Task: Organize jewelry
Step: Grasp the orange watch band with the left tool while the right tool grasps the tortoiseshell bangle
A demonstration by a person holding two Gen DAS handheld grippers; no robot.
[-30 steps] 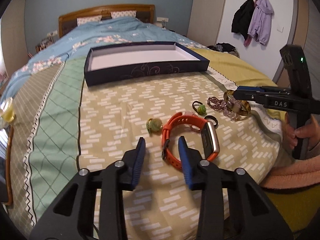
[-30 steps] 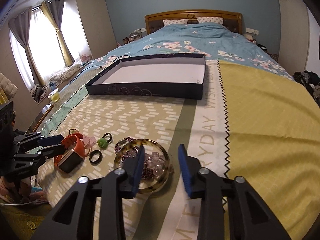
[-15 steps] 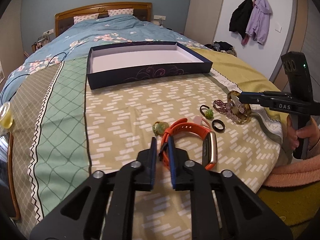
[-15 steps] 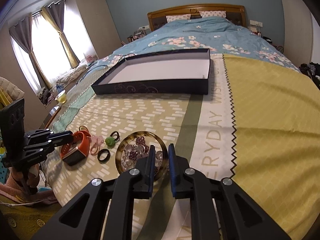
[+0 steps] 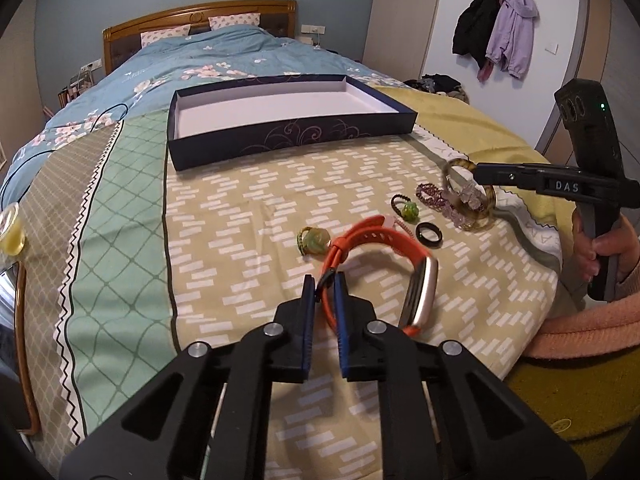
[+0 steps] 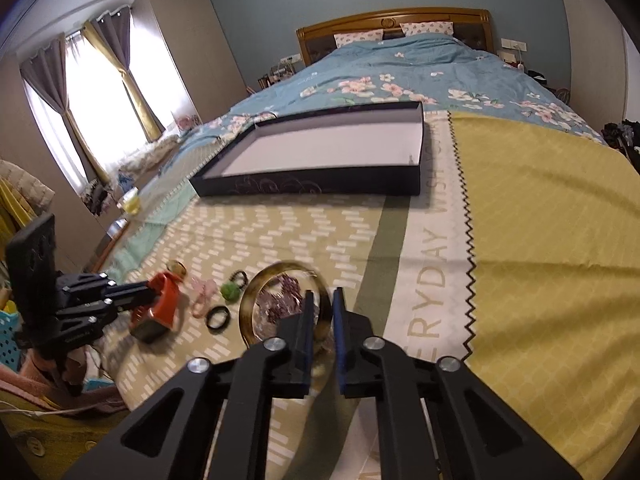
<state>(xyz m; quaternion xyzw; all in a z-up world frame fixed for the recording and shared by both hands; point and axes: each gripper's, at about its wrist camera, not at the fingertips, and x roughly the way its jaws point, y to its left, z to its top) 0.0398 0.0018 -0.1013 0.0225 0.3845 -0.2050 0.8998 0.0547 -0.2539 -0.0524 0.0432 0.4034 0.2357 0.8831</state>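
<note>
Clamping the orange strap of a smartwatch with a gold-toned case, the left gripper works near the bedspread's edge; the right gripper pinches a tortoiseshell bangle, tilted over purple beads, right of it.

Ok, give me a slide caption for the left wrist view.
Left gripper shut on the orange watch strap; empty navy box waits beyond.
</note>
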